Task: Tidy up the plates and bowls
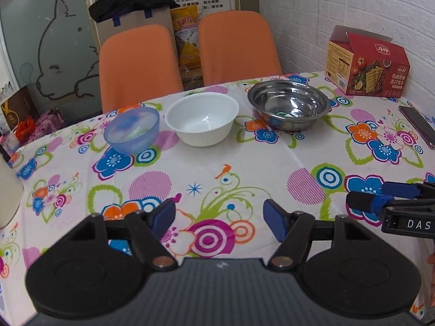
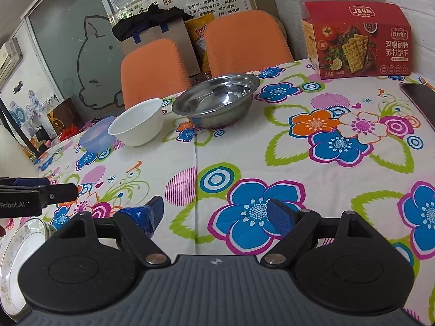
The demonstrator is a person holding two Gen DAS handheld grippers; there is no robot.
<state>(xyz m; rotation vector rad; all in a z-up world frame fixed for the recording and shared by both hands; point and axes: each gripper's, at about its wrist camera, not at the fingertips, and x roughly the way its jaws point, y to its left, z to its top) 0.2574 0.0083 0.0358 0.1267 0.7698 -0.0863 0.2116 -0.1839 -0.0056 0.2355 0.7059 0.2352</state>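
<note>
Three bowls stand in a row at the far side of the flowered table: a translucent blue bowl [image 1: 131, 130], a white bowl [image 1: 201, 119] and a steel bowl [image 1: 288, 104]. They also show in the right wrist view as the blue bowl [image 2: 96, 135], the white bowl [image 2: 137, 126] and the steel bowl [image 2: 216, 99]. A white patterned plate [image 2: 19, 260] lies at the near left. My left gripper [image 1: 218, 217] is open and empty above the cloth. My right gripper [image 2: 214, 214] is open and empty, to the right of the left one.
A red cracker box [image 1: 367, 66] stands at the back right by the brick wall. A phone [image 1: 418, 125] lies near the right edge. Two orange chairs [image 1: 138, 62] stand behind the table.
</note>
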